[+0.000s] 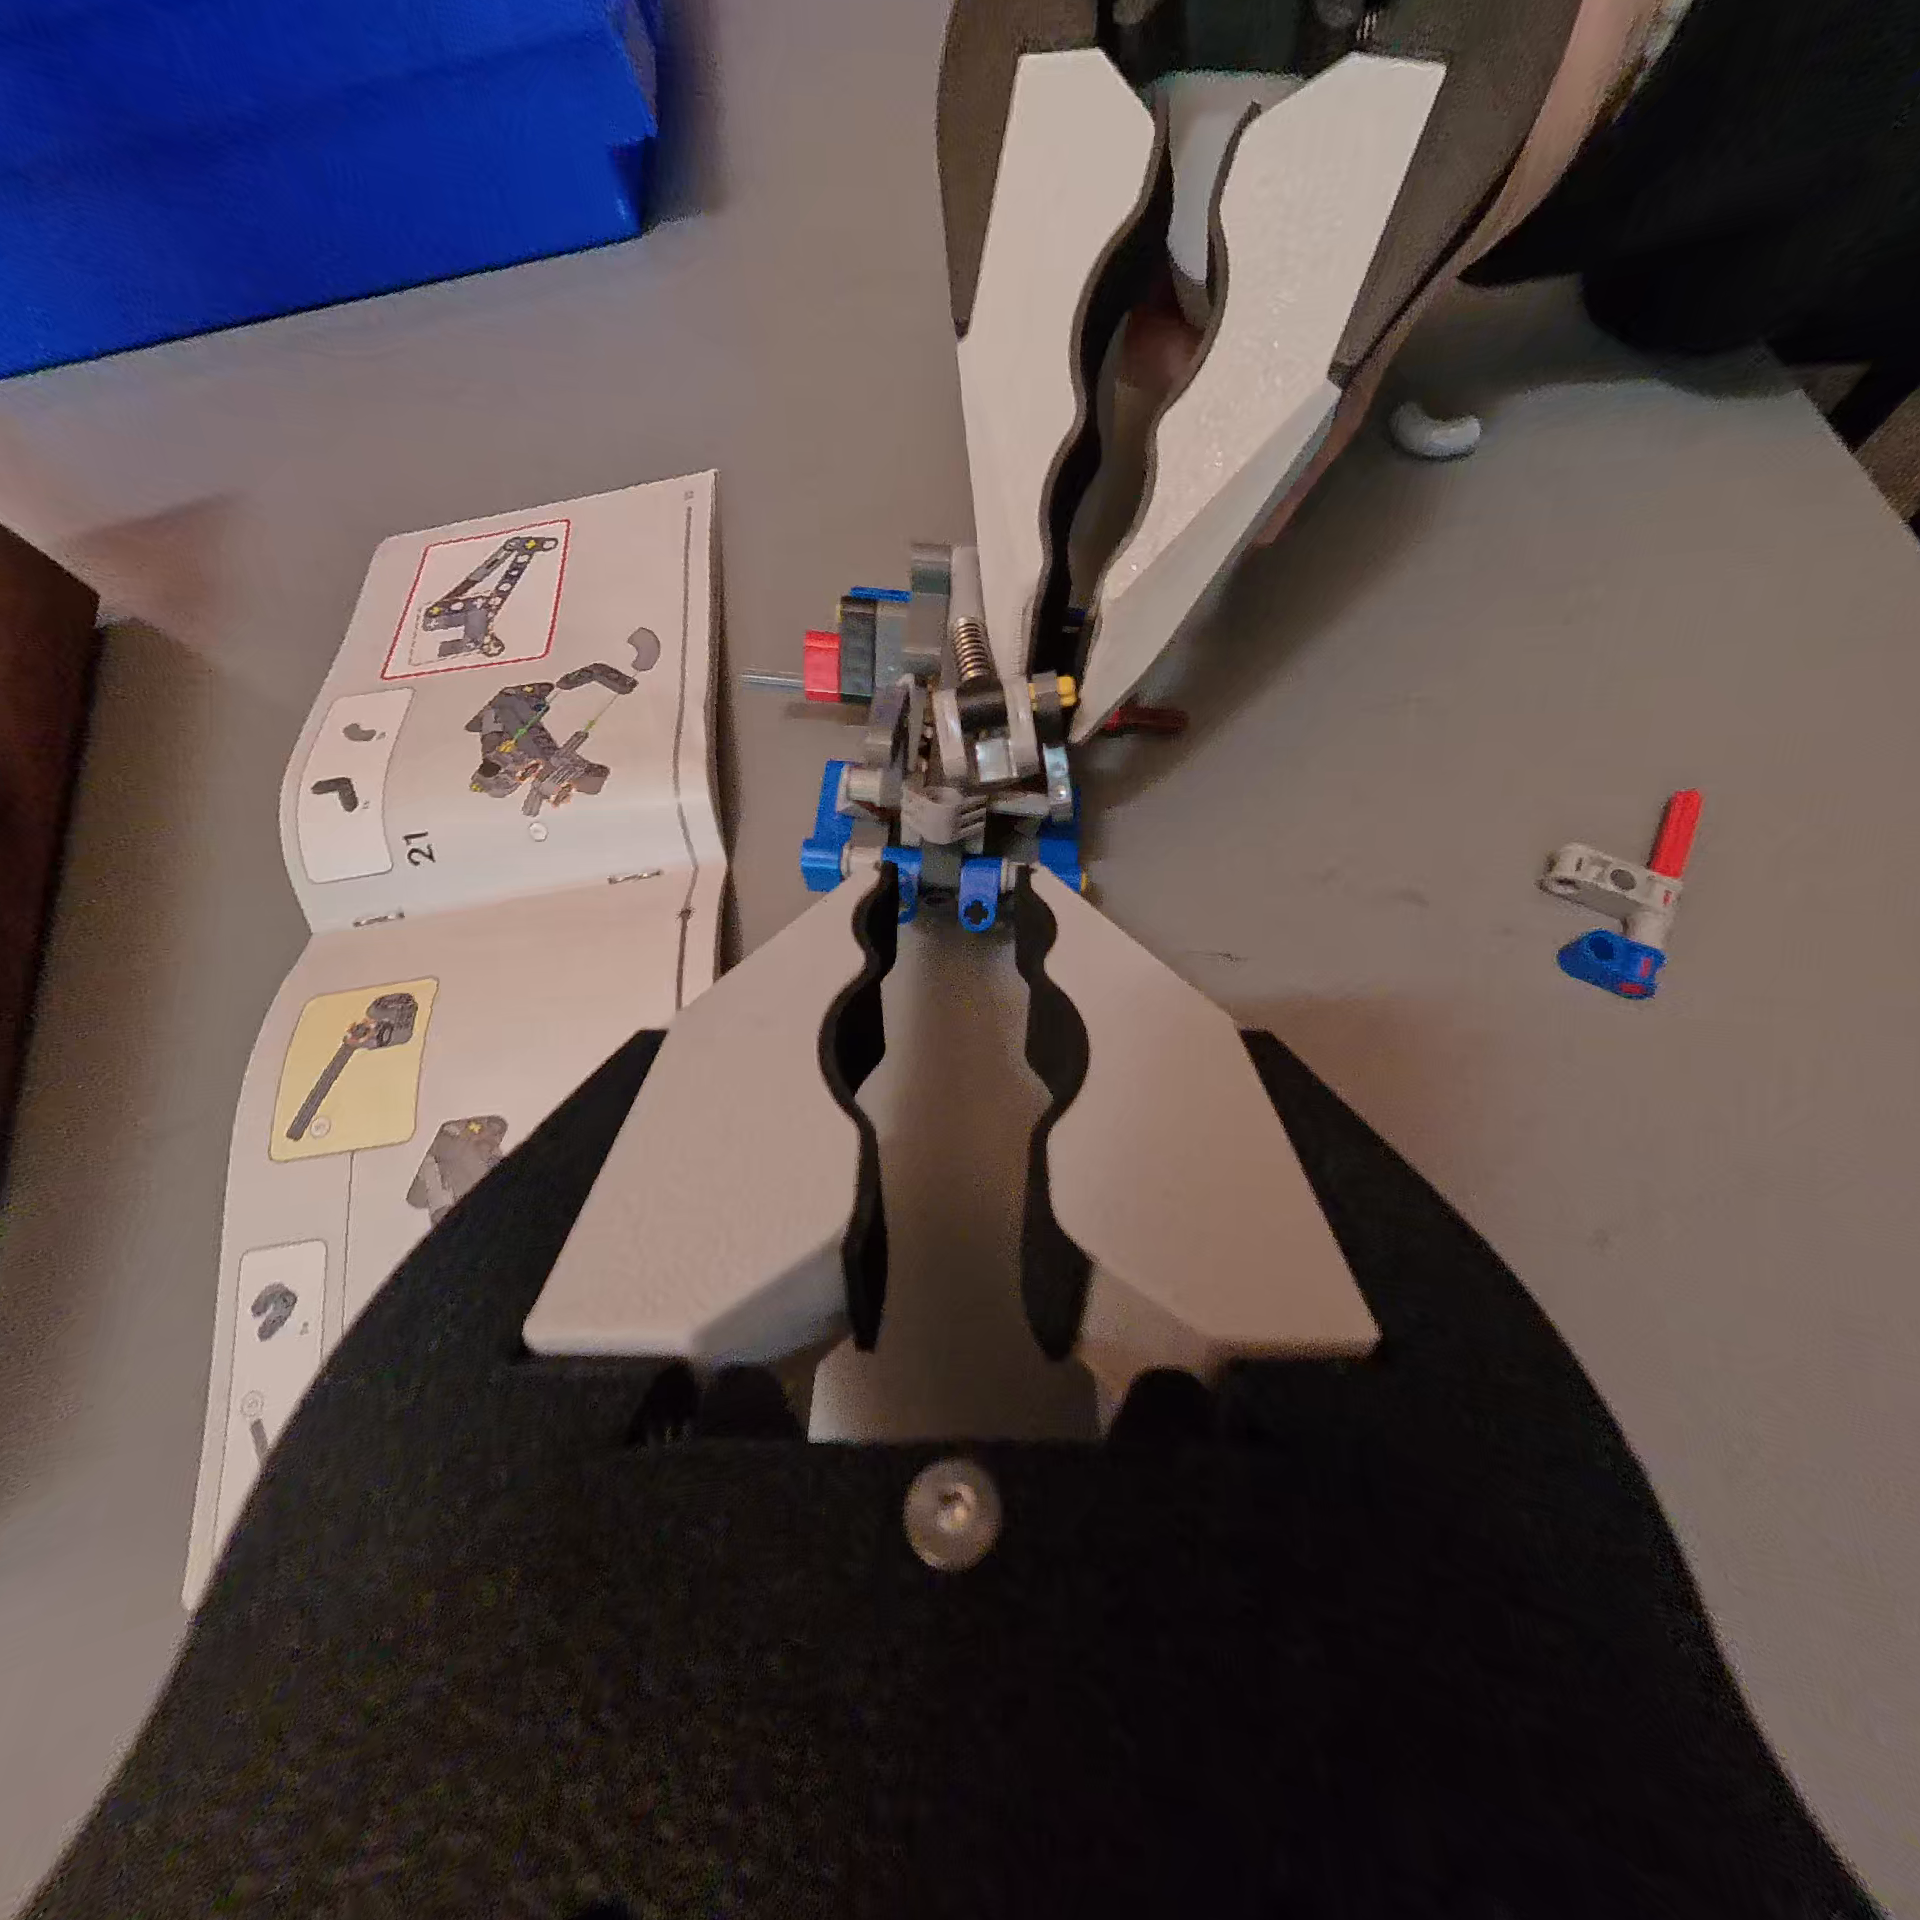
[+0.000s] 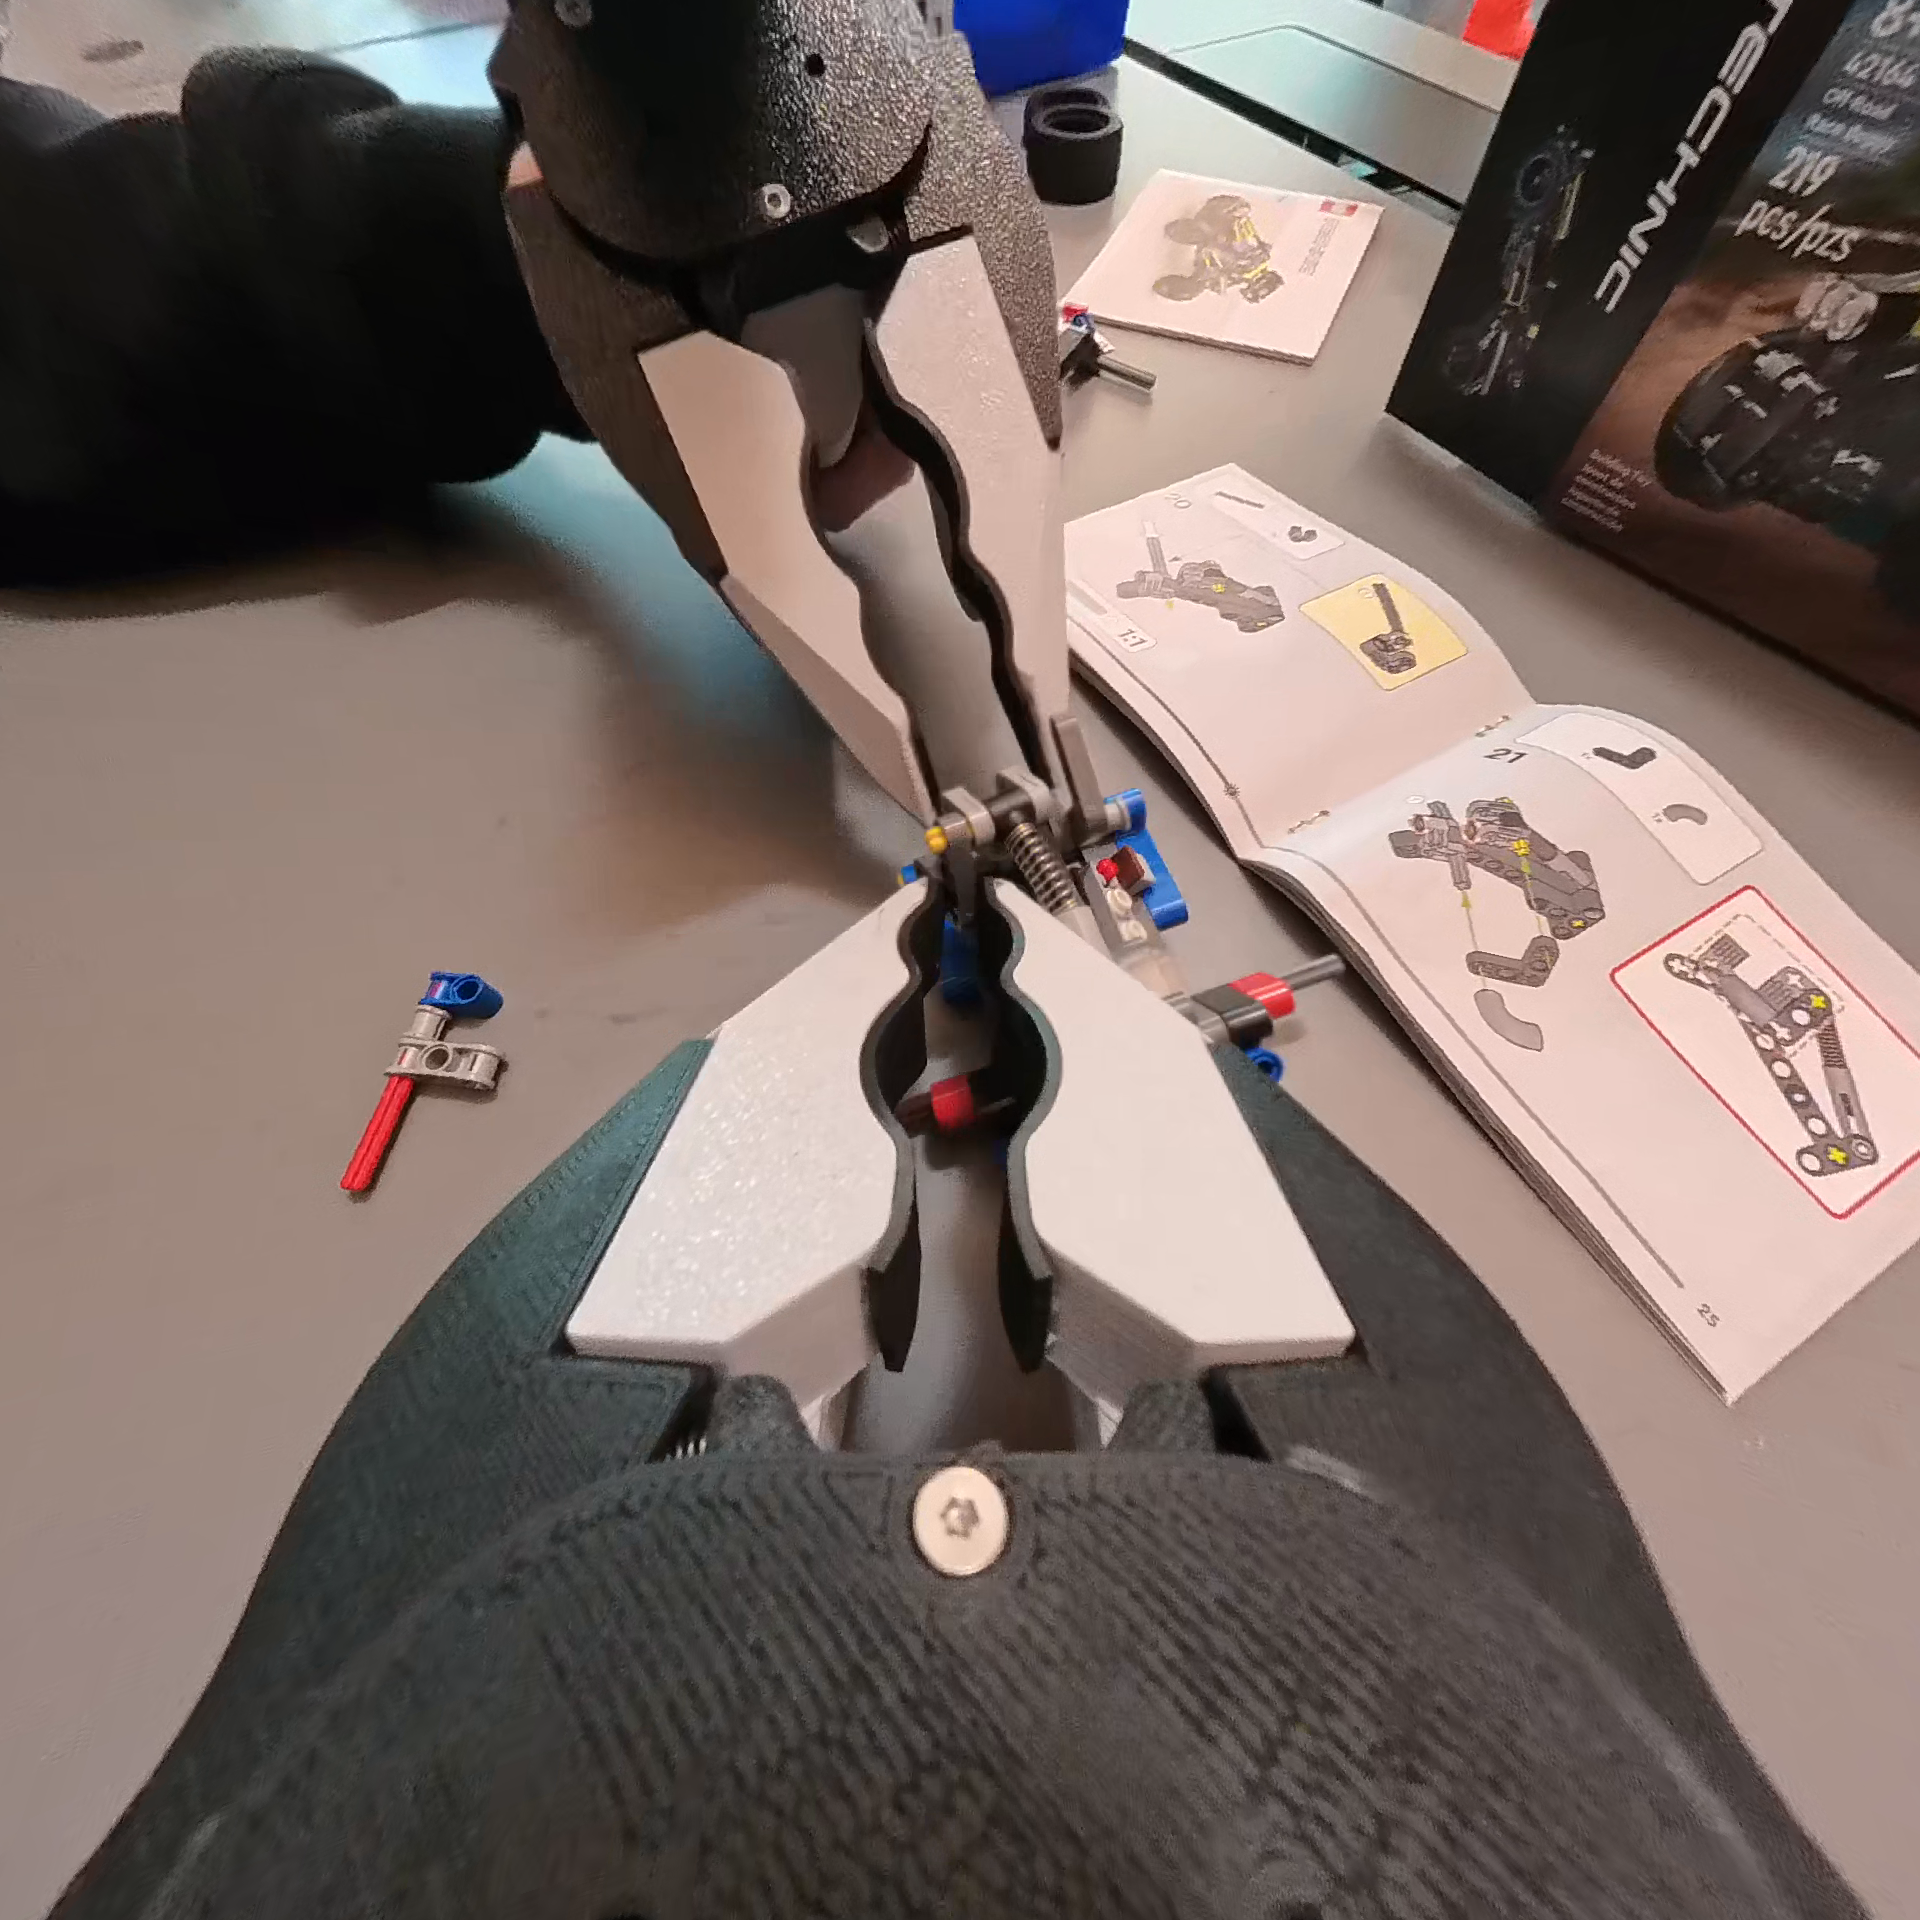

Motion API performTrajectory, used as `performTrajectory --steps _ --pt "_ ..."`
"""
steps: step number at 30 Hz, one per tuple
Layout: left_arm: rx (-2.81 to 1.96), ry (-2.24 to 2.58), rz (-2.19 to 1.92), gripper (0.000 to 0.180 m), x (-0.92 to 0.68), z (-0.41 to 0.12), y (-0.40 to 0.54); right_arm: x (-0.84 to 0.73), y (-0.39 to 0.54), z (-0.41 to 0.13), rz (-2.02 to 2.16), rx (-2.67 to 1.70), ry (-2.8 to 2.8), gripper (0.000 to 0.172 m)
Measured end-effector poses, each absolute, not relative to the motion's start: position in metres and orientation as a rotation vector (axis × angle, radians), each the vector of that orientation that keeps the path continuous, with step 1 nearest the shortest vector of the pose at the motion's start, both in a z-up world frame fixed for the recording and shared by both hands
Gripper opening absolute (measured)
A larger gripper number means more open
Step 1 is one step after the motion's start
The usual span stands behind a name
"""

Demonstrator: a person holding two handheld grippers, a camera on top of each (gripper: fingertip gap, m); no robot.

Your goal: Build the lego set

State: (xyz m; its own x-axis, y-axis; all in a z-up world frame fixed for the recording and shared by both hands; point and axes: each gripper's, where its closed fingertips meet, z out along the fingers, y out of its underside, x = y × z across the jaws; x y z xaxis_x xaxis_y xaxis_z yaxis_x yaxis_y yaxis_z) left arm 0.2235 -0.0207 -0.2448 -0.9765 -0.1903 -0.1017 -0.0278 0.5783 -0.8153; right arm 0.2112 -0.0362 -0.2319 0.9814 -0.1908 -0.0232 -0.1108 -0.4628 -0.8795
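Two tools met mid-frame on brick assembly (image 1: 940,748) | left tool (image 1: 961,883) clasped its blue end | right tool (image 2: 961,894) pinched a dark beam | light, rigid, pin joints likely separable; sturdiest hold probably blue frame.

A grey tabletop (image 2: 312,779) is carrying an open instruction booklet (image 2: 1558,935), a part-built brick assembly (image 1: 935,790) beside it, a small red-and-blue axle piece (image 2: 426,1060), and a dark product box (image 2: 1683,291) along its far edge.

Blue bin (image 1: 312,156) cut off by edge, dark box (image 2: 1704,312) cropped
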Motion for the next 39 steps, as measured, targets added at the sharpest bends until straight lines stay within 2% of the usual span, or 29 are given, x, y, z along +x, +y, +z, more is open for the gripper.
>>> performTrajectory --steps 12,19,26,39 --pt "-0.426 2.577 -1.62 0.012 0.231 -0.227 -0.026 0.206 -0.035 -0.232 -0.084 -2.063 0.177 0.004" --pt "-0.398 2.602 -1.579 0.012 0.23 -0.232 -0.026 0.205 -0.035 -0.233 -0.087 -2.068 0.165 0.004" --pt "-0.337 2.604 -1.552 0.002 0.226 -0.234 -0.027 0.207 -0.035 -0.233 -0.107 -2.066 0.174 0.004" --pt "-0.347 2.628 -1.519 0.004 0.226 -0.239 -0.028 0.206 -0.032 -0.227 -0.118 -2.033 0.144 0.003"
